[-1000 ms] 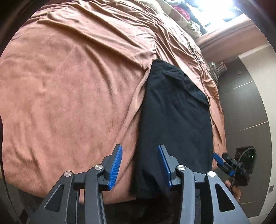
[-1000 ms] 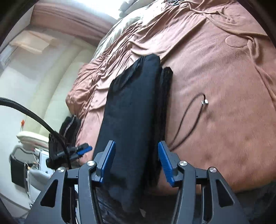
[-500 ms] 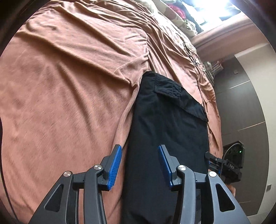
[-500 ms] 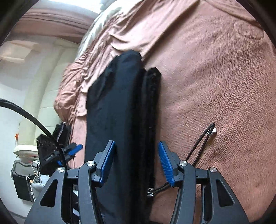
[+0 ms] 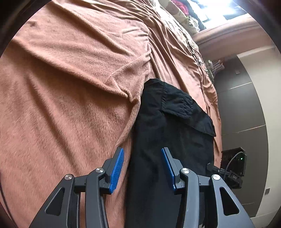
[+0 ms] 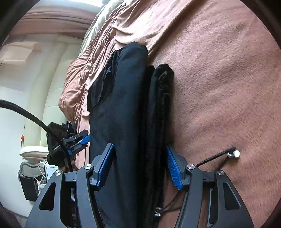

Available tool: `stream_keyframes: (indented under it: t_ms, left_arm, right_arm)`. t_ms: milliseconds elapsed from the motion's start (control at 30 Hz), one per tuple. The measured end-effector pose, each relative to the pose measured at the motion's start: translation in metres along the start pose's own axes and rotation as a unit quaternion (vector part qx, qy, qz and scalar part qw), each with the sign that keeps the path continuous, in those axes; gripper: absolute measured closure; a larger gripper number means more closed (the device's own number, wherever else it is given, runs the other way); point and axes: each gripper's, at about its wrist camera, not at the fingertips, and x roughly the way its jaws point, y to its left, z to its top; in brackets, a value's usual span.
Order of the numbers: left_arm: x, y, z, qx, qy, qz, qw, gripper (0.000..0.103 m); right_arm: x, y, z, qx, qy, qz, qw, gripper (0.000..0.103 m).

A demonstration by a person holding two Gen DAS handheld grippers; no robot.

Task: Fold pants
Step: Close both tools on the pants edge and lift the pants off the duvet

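Rust-brown plush blanket (image 5: 73,98) covers the whole bed, smooth near the cameras and bunched into long creases toward the far side, where paler bedding (image 6: 95,24) and a heap of mixed clothes (image 5: 186,10) lie below a bright window. Dark wall panels (image 5: 245,112) stand off one side of the bed, a cream padded wall (image 6: 52,73) off the other. On the blanket lie the black pants (image 5: 168,140), folded lengthwise into 1 long narrow strip; a flapped pocket (image 5: 186,112) faces up, and the stacked layers show as 2 ridges along the edge toward the drawstring. Their drawstring (image 6: 219,156), tipped with a metal end, trails onto the blanket. The left gripper (image 5: 142,168) hovers with its jaws apart over the strip's left edge, gripping nothing. The right gripper (image 6: 140,166) straddles the strip's other edge, its jaws opening, cloth between them yet unpinched.
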Motion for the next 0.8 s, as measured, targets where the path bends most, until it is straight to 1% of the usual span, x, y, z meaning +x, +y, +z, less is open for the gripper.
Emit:
stream_keyframes:
  t_ms: [200, 300, 433, 500, 533, 567, 600, 667, 700, 733, 800]
  left_arm:
    - [0.014, 0.008, 0.014, -0.014, 0.01, -0.029, 0.9994, 0.057]
    - [0.02, 0.014, 0.022, -0.031, 0.013, -0.053, 0.998, 0.057]
    - [0.024, 0.013, 0.026, -0.033, 0.018, -0.071, 0.9968, 0.057]
    - [0.025, 0.012, 0.026, -0.034, 0.019, -0.074, 0.9965, 0.057]
    - [0.026, 0.011, 0.027, -0.031, 0.019, -0.073, 0.9967, 0.06]
    - [0.025, 0.01, 0.027, -0.028, 0.019, -0.072, 0.9968, 0.064]
    - [0.025, 0.009, 0.027, -0.026, 0.02, -0.073, 0.9968, 0.07]
    - [0.022, 0.006, 0.026, -0.024, 0.017, -0.071, 0.997, 0.077]
    - [0.021, 0.003, 0.027, -0.02, 0.015, -0.069, 0.9973, 0.081]
    - [0.017, -0.001, 0.026, -0.013, 0.012, -0.066, 0.9977, 0.083]
    - [0.01, -0.011, 0.023, 0.002, 0.005, -0.06, 0.9982, 0.085]
  right_arm:
    - [0.002, -0.001, 0.003, -0.004, 0.006, 0.007, 1.0, 0.046]
    - [0.009, 0.0, 0.007, -0.005, 0.005, 0.011, 1.0, 0.046]
    - [0.012, 0.0, 0.008, -0.003, 0.005, 0.021, 1.0, 0.046]
    - [0.013, 0.0, 0.008, -0.006, 0.003, 0.025, 1.0, 0.046]
    - [0.014, 0.001, 0.008, -0.007, 0.001, 0.025, 1.0, 0.046]
    - [0.015, 0.002, 0.008, -0.01, -0.001, 0.023, 1.0, 0.05]
    - [0.016, 0.003, 0.008, -0.012, -0.002, 0.019, 1.0, 0.053]
    - [0.016, 0.006, 0.008, -0.019, -0.006, 0.011, 1.0, 0.065]
    - [0.014, 0.008, 0.007, -0.022, -0.009, 0.01, 1.0, 0.068]
    - [0.013, 0.009, 0.006, -0.025, -0.012, 0.01, 1.0, 0.072]
    - [0.009, 0.014, 0.002, -0.031, -0.022, 0.007, 0.999, 0.074]
